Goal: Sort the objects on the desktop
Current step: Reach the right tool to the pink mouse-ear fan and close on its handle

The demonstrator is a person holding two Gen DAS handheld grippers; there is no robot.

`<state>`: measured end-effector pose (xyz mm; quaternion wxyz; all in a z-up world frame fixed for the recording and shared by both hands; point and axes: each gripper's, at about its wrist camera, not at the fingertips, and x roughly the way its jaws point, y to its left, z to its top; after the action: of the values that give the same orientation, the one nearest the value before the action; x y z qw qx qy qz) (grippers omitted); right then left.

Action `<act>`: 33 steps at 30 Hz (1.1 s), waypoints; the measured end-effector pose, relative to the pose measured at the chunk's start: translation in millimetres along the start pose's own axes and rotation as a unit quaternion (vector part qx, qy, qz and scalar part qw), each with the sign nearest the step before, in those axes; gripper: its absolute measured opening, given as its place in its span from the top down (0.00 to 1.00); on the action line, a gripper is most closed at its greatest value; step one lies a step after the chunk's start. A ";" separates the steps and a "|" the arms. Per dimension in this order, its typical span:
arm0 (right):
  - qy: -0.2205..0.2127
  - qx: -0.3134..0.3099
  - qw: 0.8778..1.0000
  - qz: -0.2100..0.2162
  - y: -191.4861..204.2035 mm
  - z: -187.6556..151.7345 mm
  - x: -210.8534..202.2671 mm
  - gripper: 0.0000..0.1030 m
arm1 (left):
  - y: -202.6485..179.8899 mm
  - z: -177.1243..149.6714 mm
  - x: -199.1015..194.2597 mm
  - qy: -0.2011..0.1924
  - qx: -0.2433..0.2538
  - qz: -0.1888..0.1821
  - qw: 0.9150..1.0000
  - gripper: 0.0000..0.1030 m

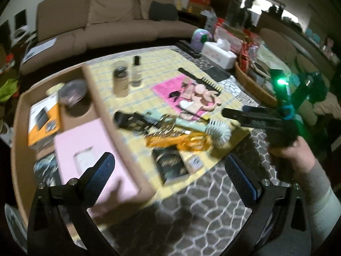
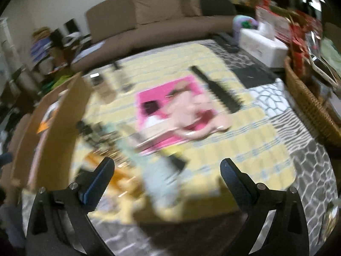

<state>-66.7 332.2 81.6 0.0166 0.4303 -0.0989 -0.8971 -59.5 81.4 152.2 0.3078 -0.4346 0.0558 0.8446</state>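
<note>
Starting with the left wrist view, the left gripper point(image 1: 170, 166) is seen at the bottom of the frame with its jaws spread wide and nothing between them. Below its left finger a pink box point(image 1: 85, 160) lies in a cardboard tray point(image 1: 19, 128) at the left of the frame, beside an orange box point(image 1: 43, 123) and a round lid point(image 1: 73, 92) higher up. A yellow mat point(image 1: 149, 64) fills the centre. On it a jar point(image 1: 121, 79) and a bottle point(image 1: 136, 72) stand side by side in the upper middle. A pink cloth point(image 1: 164, 85) carries a doll point(image 1: 200, 96), and a black comb point(image 1: 202, 79) lies at its upper edge. Lower down, a black tool point(image 1: 132, 121), a mint brush point(image 1: 191, 125) and an orange toy point(image 1: 181, 141) are crowded together, with a dark booklet point(image 1: 170, 164) just below them. At the right of the frame the right gripper point(image 1: 236, 115) is held by a hand point(image 1: 294, 151), its dark tips close to the brush; whether its jaws are parted cannot be told here. A tissue box point(image 1: 219, 53) sits at the upper right.

In the right wrist view, heavily blurred, the right gripper point(image 2: 167, 168) is shown with jaws wide apart and empty. The brush point(image 2: 157, 170) is smeared between them at lower centre. The cloth point(image 2: 149, 98), doll point(image 2: 191, 115) and comb point(image 2: 217, 85) are seen mid-frame, the tray point(image 2: 53, 119) at the left, the tissue box point(image 2: 262, 44) at the upper right.
</note>
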 end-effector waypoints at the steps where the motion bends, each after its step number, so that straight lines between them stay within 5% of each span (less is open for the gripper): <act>1: 0.002 0.010 1.000 -0.002 -9.9 5.1 7.4 0.03 | -2.4 5.4 5.5 0.002 0.005 -0.001 1.000 0.00; 14: -0.007 -0.022 1.000 0.018 -54.7 30.1 74.4 0.06 | -44.6 78.7 99.9 0.049 0.112 -0.005 0.992 0.00; 23: 0.018 -0.028 0.998 0.051 -65.7 28.7 84.5 0.05 | -66.5 100.7 181.1 0.147 0.181 -0.005 0.972 0.01; 33: 0.016 -0.047 0.998 0.042 -64.5 32.0 97.8 0.05 | -74.7 96.8 247.9 0.232 0.240 0.033 0.942 0.19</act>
<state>-149.5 389.4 13.5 0.0760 0.4386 -0.0746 -0.8924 -192.0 293.3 34.4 0.3529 -0.5300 0.3408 0.6916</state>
